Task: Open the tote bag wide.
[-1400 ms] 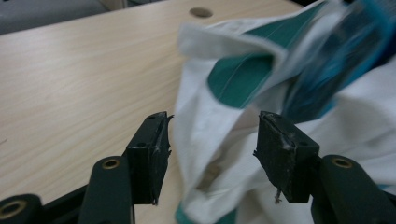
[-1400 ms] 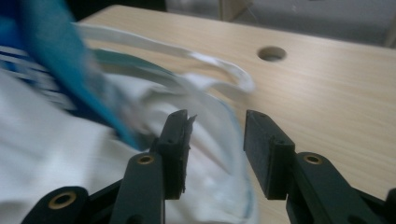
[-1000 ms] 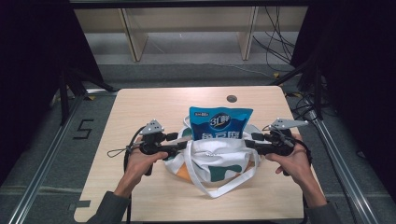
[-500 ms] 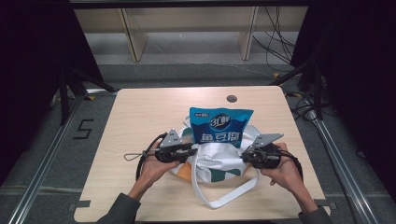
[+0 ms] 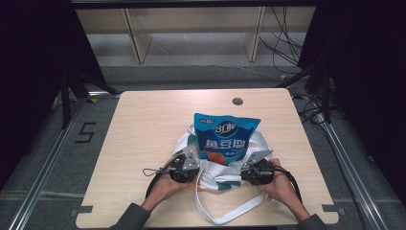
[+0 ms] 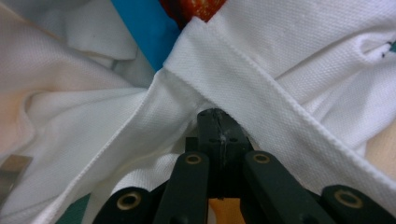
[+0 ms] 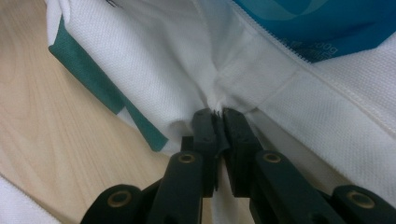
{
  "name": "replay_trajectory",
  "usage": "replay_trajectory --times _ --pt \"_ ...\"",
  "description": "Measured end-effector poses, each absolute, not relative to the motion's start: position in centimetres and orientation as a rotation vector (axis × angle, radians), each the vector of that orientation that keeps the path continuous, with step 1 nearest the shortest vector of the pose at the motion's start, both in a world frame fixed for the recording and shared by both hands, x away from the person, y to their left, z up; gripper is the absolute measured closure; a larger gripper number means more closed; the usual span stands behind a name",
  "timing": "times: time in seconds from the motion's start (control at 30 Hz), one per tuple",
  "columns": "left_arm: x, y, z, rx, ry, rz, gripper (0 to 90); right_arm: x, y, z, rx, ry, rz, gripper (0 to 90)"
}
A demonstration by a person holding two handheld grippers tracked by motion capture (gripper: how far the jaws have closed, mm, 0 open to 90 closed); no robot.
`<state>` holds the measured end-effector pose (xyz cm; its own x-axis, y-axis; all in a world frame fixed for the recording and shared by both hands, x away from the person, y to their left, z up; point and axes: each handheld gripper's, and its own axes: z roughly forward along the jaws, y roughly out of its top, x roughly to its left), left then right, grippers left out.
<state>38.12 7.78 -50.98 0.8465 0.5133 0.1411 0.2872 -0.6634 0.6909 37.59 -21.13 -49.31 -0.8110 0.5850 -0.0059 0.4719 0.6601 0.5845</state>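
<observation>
The white canvas tote bag [image 5: 218, 175] is laid mid-table [image 5: 143, 120], its blue snack pouch [image 5: 225, 139] pointed away from the person. Its near rim is pinched between the just-closed left gripper [image 6: 219, 122] and right gripper [image 7: 215, 115].

The cloth bag [image 5: 221, 178] is white with teal-green patches. The snack pouch [image 5: 225, 137] is blue, with white lettering and perhaps an orange-red picture.
</observation>
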Motion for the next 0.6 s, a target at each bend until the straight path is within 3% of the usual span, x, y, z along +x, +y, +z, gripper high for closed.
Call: replay_trajectory --times 0.13,0.23,0.3,0.43,0.6 --pt "38.1 8.0 -50.4 2.332 0.571 0.425 87.9 37.5 -21.3 -48.7 0.880 2.685 0.864 83.8" --pt "38.1 8.7 -49.0 2.257 0.593 0.370 81.1 37.3 -21.8 -47.6 0.886 2.674 0.956 80.3" --pt "38.1 9.4 -47.6 2.189 0.612 0.325 77.5 37.2 -22.6 -46.4 0.907 2.652 1.010 73.4" --pt "38.6 11.2 -45.1 2.072 0.630 0.195 63.2 37.3 -24.4 -43.8 0.955 2.584 1.190 65.0" --pt "40.5 13.5 -42.4 1.990 0.725 0.288 62.9 38.3 -26.9 -40.7 0.971 2.356 1.250 67.1"
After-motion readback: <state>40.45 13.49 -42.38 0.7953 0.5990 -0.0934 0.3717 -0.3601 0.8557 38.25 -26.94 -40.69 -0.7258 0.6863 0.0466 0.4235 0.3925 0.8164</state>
